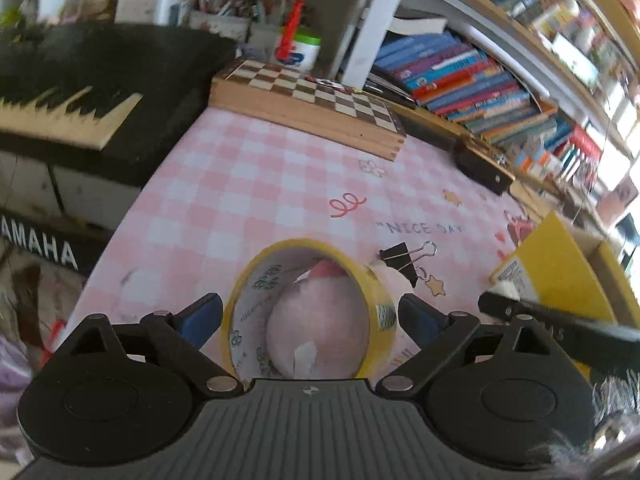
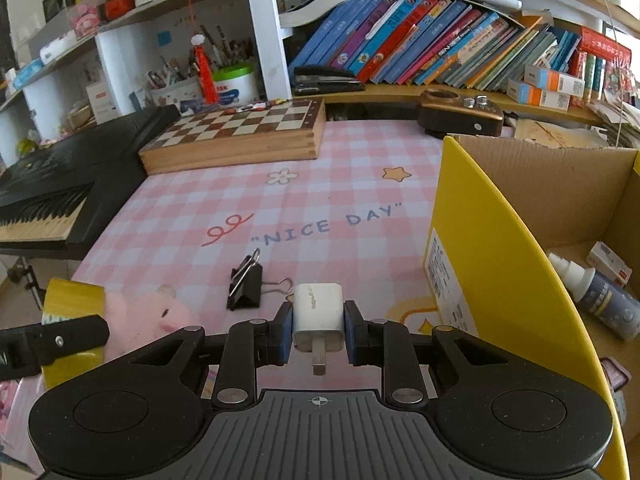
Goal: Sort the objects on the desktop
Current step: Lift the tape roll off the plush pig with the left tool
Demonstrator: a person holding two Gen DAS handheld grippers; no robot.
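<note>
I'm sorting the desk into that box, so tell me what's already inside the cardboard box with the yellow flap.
Inside the cardboard box lie a grey spray bottle with a white nozzle and a small white carton. The yellow flap covers the box's near corner, so anything there is hidden.

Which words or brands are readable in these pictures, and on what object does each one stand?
"NICE DAY": printed on the pink checked tablecloth.
"AMAHA", first letter cut off by the picture's edge: on the black keyboard.
Too small or blurred to read: book spines, yellow tape roll print, label on the yellow box.
</note>
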